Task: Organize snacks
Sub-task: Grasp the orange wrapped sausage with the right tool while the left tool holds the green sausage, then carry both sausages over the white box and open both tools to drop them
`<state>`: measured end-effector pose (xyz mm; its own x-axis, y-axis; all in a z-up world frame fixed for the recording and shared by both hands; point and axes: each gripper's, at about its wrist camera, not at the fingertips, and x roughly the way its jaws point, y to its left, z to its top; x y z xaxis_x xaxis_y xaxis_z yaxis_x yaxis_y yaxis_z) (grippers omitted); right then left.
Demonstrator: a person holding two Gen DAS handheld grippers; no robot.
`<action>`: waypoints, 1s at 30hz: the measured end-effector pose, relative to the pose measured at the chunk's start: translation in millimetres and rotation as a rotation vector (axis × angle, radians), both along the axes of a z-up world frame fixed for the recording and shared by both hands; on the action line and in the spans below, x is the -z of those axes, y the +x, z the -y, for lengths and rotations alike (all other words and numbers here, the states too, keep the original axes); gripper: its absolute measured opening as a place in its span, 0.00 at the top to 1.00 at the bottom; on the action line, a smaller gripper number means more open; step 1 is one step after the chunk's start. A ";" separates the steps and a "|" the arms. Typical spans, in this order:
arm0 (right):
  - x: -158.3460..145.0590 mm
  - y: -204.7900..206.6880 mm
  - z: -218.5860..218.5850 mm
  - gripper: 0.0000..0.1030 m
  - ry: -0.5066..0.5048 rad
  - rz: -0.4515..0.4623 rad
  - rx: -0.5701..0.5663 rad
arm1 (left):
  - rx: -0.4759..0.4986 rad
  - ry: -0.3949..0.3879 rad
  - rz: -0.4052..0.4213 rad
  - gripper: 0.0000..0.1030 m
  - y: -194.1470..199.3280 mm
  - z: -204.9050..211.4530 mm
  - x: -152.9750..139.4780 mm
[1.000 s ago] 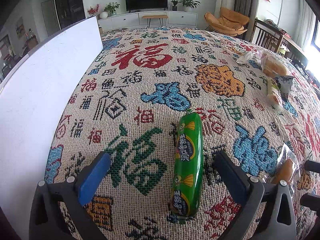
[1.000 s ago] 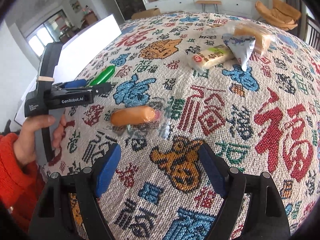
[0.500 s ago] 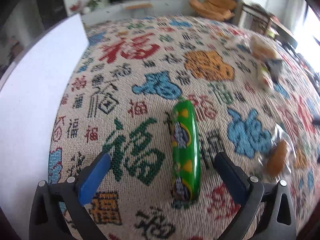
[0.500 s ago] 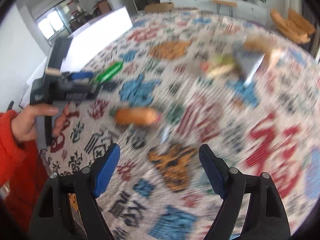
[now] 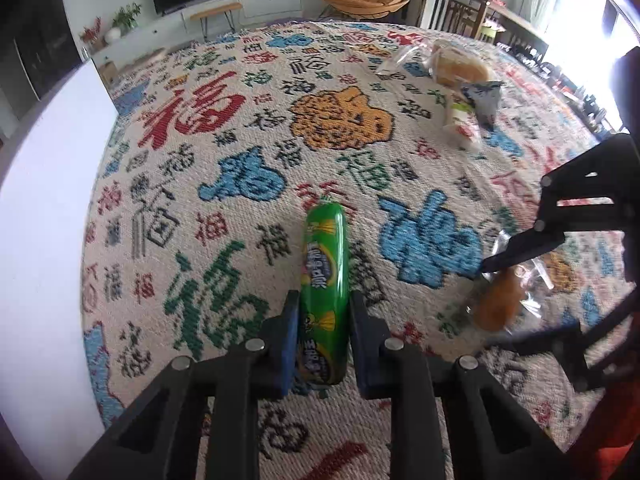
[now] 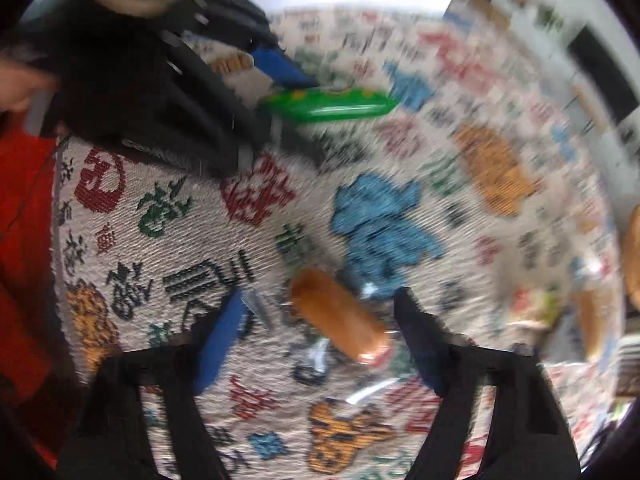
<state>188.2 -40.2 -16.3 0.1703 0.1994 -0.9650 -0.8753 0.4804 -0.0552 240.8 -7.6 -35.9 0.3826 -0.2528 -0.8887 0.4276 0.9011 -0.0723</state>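
Standing at the near edge of the patterned tablecloth (image 5: 248, 92), I watch the left gripper (image 5: 324, 332) clamp its blue pads onto the near end of the green sausage (image 5: 325, 280); its jaws have just been closing and now press the wrapper from both sides, while the far end lies along the cloth, pointing away. Gripping it low like that probably keeps the slippery tube from rolling.

Just to the right, the right gripper (image 6: 320, 320) points steeply down over the orange sausage in clear wrap (image 6: 338, 316). Its jaws have just been closing with the sausage between them, yet both fingertips stand off the wrapper, so nothing is held yet. The sausage lies slanted across the gap, which I'd guess is why that wrist is turned.

Farther off, toward the right of the cloth, a bagged bread roll (image 5: 460, 66), a blue packet (image 5: 486, 98) and a white bar (image 5: 464, 128) lie bunched together, apparently waiting. A white board (image 5: 48, 216) runs along the left edge.
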 end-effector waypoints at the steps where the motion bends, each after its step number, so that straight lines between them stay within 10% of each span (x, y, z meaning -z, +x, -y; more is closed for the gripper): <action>1: -4.6 3.6 3.1 0.63 0.042 -0.036 0.026 | 0.001 -0.007 0.008 0.79 -3.9 -3.1 -0.5; 14: -42.4 33.6 125.0 0.74 0.582 -0.222 0.672 | -0.166 -0.294 0.055 0.79 -57.2 -59.1 -17.8; 19: -34.4 54.6 104.2 0.39 0.515 -0.124 0.765 | -0.175 -0.310 0.053 0.79 -72.6 -63.7 -22.0; 28: -6.9 62.4 67.8 0.39 0.247 -0.014 0.675 | -0.175 -0.376 0.061 0.79 -94.1 -66.0 -37.3; 30: -0.6 68.4 81.0 0.59 0.261 -0.046 0.727 | -0.167 -0.389 0.068 0.79 -99.4 -65.0 -43.8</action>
